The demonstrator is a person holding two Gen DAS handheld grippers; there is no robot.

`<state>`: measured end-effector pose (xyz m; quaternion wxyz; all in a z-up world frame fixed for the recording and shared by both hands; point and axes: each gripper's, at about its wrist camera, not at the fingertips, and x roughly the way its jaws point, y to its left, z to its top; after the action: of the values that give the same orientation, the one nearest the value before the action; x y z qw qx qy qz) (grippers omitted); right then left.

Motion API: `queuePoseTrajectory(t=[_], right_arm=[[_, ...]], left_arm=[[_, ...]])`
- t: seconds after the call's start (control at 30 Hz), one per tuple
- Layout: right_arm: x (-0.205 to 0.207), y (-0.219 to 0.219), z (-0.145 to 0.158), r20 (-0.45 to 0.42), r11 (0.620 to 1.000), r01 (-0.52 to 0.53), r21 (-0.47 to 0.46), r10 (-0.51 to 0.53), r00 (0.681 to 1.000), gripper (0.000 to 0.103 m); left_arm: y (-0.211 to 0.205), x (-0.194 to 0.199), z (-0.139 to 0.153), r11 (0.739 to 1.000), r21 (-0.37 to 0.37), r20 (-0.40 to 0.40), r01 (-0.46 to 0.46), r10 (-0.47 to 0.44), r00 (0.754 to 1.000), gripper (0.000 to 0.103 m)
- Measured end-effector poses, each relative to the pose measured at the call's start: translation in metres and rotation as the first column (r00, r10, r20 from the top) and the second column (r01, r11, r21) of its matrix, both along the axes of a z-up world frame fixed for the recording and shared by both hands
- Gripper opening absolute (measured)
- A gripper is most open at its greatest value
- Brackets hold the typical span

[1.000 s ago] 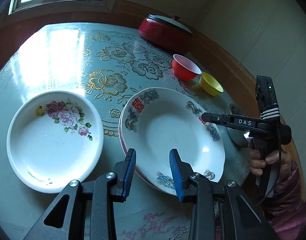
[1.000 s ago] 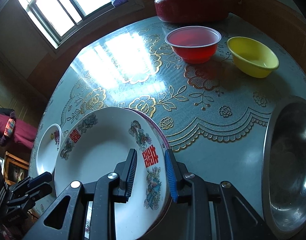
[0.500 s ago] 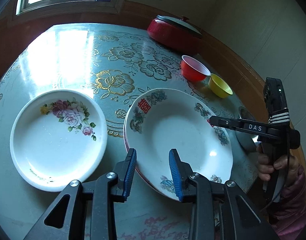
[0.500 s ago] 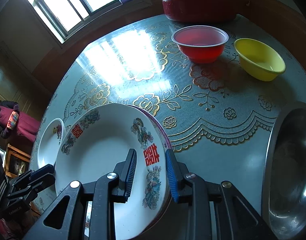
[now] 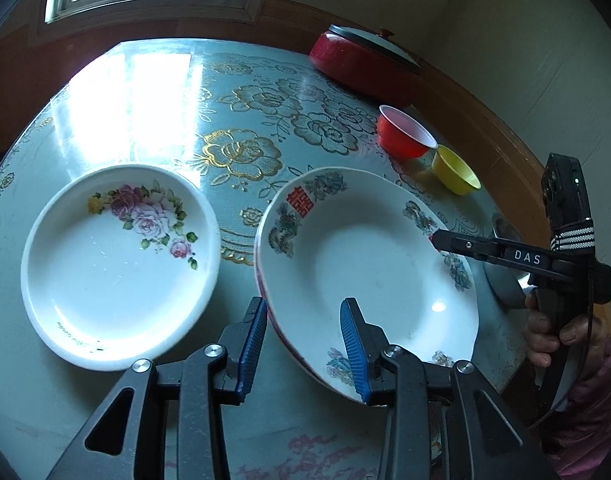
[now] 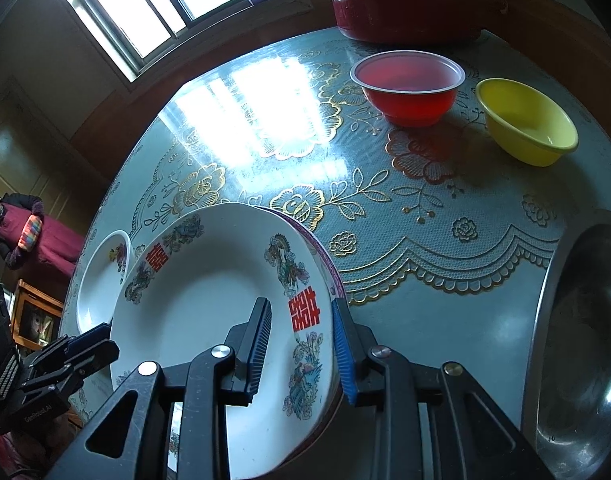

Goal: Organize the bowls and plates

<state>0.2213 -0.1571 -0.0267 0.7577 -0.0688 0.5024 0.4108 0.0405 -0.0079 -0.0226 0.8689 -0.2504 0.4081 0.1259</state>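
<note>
The glossy double-happiness plate (image 6: 209,312) tops a small stack at the near table (image 5: 145,92) edge. The right gripper (image 6: 301,344) straddles its right rim, jaws spread; the left gripper (image 5: 301,340) brackets its near rim, equally wide. A rose plate (image 5: 117,264) lies left; red bowl (image 6: 407,88), yellow bowl (image 6: 525,120), steel basin (image 6: 581,340) right, floral cloth bare between
</note>
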Motion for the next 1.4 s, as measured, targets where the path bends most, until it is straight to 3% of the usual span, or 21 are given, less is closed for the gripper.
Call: queuePoseTrajectory(t=[0.23,0.4,0.97,1.13,1.4], right_arm=[[-0.004,0.000,0.001,0.029,1.000,-0.018,-0.009,0.018,0.999,0.030],[-0.003,-0.003,0.000,0.042,1.000,-0.017,-0.012,0.018,0.999,0.022],[-0.009,0.018,0.001,0.080,0.985,-0.082,-0.152,0.095,0.992,0.028],[-0.008,0.021,-0.004,0.067,0.987,-0.070,-0.146,0.080,0.995,0.028],[-0.019,0.014,-0.008,0.085,0.993,-0.010,-0.121,0.021,0.996,0.030]], left_arm=[[-0.004,0.005,0.002,0.998,0.058,-0.011,-0.009,0.010,1.000,0.039],[-0.006,0.010,0.001,0.995,0.102,-0.022,-0.016,0.019,1.000,0.039],[-0.028,0.013,0.001,0.973,0.221,-0.047,-0.067,0.080,0.996,0.043],[-0.025,0.006,-0.005,0.984,0.152,-0.036,-0.089,0.095,0.995,0.043],[-0.024,0.002,-0.004,0.988,0.148,-0.016,-0.046,0.049,0.999,0.043]])
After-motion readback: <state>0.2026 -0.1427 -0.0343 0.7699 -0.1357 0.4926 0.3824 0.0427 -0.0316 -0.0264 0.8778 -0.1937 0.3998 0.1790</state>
